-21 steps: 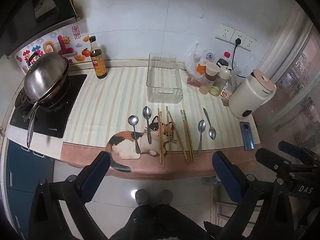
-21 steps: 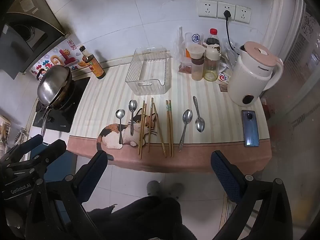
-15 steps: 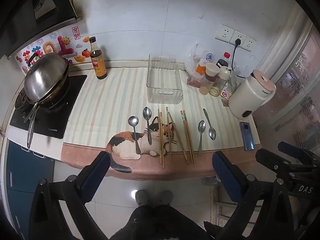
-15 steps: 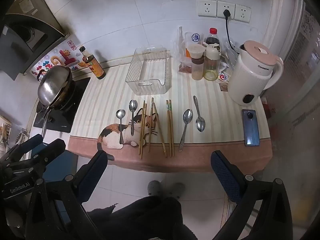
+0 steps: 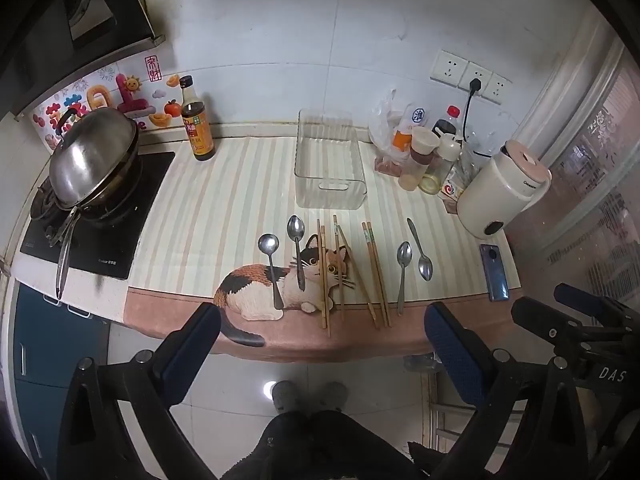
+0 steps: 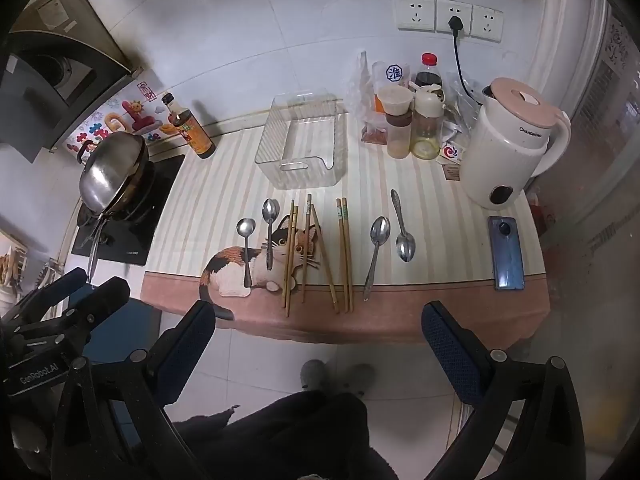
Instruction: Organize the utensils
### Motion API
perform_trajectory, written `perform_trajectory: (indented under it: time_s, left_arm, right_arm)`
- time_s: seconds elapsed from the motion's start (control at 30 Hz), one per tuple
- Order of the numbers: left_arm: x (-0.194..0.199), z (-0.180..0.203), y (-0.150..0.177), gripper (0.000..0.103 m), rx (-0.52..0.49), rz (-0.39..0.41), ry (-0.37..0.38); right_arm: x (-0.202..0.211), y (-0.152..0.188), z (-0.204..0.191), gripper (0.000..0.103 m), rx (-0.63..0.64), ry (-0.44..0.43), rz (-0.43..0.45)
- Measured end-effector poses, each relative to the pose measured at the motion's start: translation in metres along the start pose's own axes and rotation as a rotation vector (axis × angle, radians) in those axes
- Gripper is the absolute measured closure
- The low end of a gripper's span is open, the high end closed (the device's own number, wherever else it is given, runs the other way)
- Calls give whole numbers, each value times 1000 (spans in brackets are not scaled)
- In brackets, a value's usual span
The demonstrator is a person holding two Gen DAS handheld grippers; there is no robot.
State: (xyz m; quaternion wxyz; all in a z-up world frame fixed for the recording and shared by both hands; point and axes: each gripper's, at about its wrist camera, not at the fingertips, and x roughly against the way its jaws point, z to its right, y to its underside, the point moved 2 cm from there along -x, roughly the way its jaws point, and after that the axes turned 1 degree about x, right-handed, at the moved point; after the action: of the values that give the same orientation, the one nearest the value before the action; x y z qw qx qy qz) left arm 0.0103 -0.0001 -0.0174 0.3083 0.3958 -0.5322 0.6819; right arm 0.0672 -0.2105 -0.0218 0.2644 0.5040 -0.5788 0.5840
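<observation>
Kitchen counter w/ cat mat [image 5: 256, 288]: spoons [image 5: 403, 258] & chopsticks [image 5: 375, 268] lined up before clear bin [image 5: 329, 192], prob. their destination. Left gripper [image 5: 320, 332] & right gripper [image 6: 318, 330] both wide, empty, held back.

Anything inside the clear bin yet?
The clear bin looks empty: only the striped mat shows through its floor. All four spoons and the chopsticks lie on the mat in front of it. Its far corners are blurred by the ribbed plastic.
</observation>
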Motion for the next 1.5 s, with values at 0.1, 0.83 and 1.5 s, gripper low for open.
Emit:
perform_trajectory:
  time_s: [0.1, 0.83, 1.5]
  left_arm:
    - [0, -4, -1, 0, -1, 0, 2]
    - [13, -3, -7, 0, -22, 19, -5]
    - [13, 0, -12, 0, -23, 21, 2]
  right_arm:
    - [1, 1, -1, 0, 1, -1, -2]
    - [4, 1, -12, 0, 16, -11, 3]
    - [10, -5, -5, 0, 16, -4, 14]
